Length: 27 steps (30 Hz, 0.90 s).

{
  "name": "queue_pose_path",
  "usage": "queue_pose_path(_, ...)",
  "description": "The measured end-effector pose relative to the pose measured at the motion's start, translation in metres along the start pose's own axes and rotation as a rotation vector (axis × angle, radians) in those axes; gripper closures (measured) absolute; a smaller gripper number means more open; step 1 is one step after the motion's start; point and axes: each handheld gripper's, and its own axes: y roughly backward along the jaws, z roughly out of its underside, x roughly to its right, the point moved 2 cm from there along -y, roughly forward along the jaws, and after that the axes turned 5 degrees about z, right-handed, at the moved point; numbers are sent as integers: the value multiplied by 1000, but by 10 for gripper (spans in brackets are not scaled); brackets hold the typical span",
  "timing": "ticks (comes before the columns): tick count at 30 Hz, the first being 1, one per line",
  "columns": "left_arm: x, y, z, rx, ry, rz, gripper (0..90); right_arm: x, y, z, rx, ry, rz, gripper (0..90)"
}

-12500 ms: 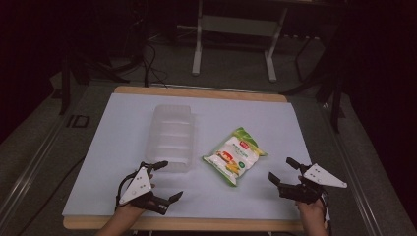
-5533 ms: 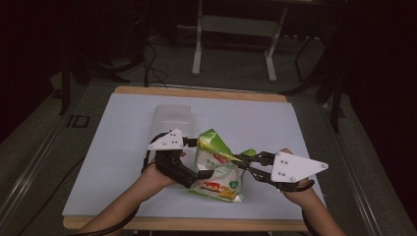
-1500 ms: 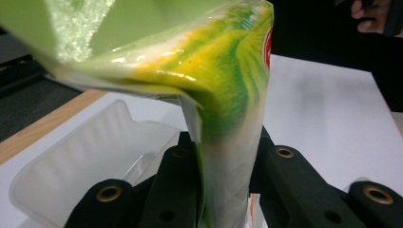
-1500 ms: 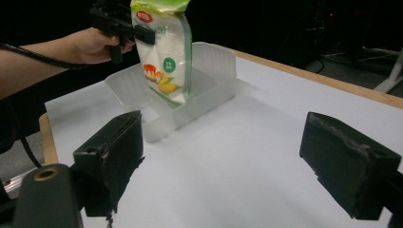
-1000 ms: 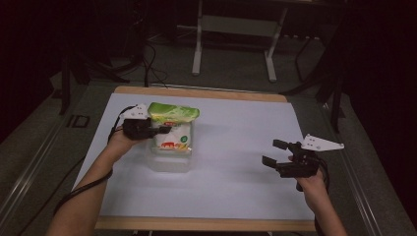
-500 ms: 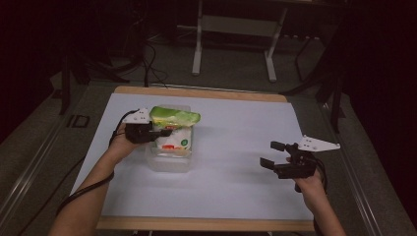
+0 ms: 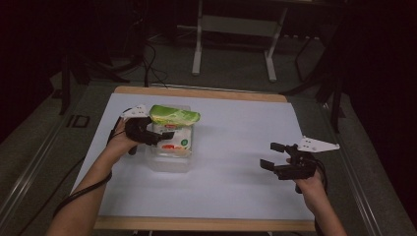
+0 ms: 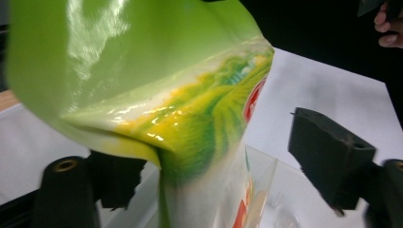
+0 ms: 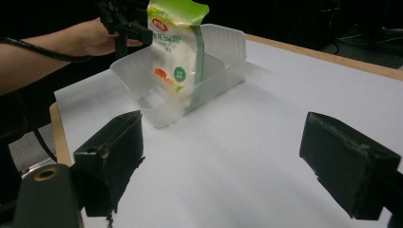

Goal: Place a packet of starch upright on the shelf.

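Surface: a white sheet [image 7: 236,147] covers a wooden table [image 7: 206,224], whose edge shows along the front and far sides.
Room: dark; a grey metal frame [image 7: 231,29] stands on the floor beyond the table, with cables lying beside it.
Snack bag: a green, white and yellow glossy packet [image 7: 173,129] with a red mark, its green top bent over.
Bag's place: standing upright in the clear plastic bin [image 9: 216,61] on the left part of the sheet.
Left gripper [image 7: 156,136]: just beside the bag at the bin; jaws spread wide around the bag's top.
Right gripper [image 7: 275,158]: above bare sheet at the right, well apart from the bin, jaws wide apart and holding nothing.
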Motion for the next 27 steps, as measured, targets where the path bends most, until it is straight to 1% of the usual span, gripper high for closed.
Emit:
queue_pose_path(1,1,1,0,0,-2,-16,175,0,0,0,-1,-2,-1,145)
queue_pose_path(2,2,1,0,-7,3,-27,165,0,0,1,-1,-2,-1,145)
queue_pose_path(3,3,2,0,-15,2,-24,110,0,0,1,-4,-2,1,145)
queue_pose_path(4,4,3,1,-25,-6,-32,50,0,0,2,-6,-2,3,145)
queue_pose_path(5,5,4,1,-27,-2,-40,21,-1,0,3,-9,-3,4,145)
queue_pose_path(7,8,8,0,-6,13,-35,20,0,1,4,-16,-3,7,145)
queue_pose_path(8,10,11,0,4,15,-32,20,0,2,5,-16,-7,6,145)
queue_pose_path(9,12,12,-1,9,12,-38,20,0,2,5,-13,-12,5,145)
queue_pose_path(11,15,15,-1,4,4,-47,20,1,3,7,-11,-25,7,144)
queue_pose_path(13,19,19,-2,7,7,-54,20,2,4,8,-11,-31,14,144)
queue_pose_path(17,28,24,-1,-6,-11,-87,20,1,5,10,-23,-19,30,143)
queue_pose_path(19,30,25,-1,-5,-10,-90,20,1,5,10,-27,-17,34,143)
queue_pose_path(21,35,27,2,-25,1,-98,20,0,4,12,-35,-11,39,142)
queue_pose_path(26,44,33,7,-6,5,-123,20,-2,4,15,-45,-11,36,142)
queue_pose_path(27,47,34,8,-7,-5,-134,20,-2,5,16,-44,-12,37,142)
